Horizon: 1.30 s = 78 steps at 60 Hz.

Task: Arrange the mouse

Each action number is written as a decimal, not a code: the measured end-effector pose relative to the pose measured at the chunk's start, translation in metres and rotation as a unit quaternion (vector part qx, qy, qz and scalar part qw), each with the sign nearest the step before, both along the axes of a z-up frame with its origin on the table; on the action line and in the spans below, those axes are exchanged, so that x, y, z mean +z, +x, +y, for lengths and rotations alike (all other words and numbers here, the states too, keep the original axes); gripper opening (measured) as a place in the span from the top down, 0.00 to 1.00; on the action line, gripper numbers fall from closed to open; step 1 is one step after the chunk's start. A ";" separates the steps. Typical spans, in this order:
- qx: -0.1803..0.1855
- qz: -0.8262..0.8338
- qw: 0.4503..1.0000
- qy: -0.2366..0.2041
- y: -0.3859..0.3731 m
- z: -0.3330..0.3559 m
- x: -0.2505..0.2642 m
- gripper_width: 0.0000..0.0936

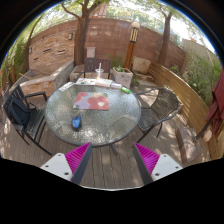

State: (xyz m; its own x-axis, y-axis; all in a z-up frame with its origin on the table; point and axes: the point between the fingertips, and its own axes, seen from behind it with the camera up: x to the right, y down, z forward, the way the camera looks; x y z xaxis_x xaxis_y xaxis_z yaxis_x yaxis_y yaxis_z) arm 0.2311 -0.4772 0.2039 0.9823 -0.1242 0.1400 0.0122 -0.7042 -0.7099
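Note:
A round glass table (110, 125) stands on a wooden deck ahead of me. A red mouse pad (96, 101) lies near its middle. A small dark blue thing, probably the mouse (75, 122), sits on the glass at the near left, apart from the pad. My gripper (112, 160) is open and empty, its pink pads (79, 157) spread wide over the deck boards, well short of the table.
Dark metal chairs stand round the table, one at the left (22, 108) and one at the right (166, 108). A brick wall (100, 40), trees and a planter (121, 74) lie beyond. Wooden deck boards (112, 165) lie between me and the table.

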 end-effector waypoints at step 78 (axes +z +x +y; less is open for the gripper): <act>0.104 0.061 0.993 0.000 -0.169 0.263 -0.219 0.62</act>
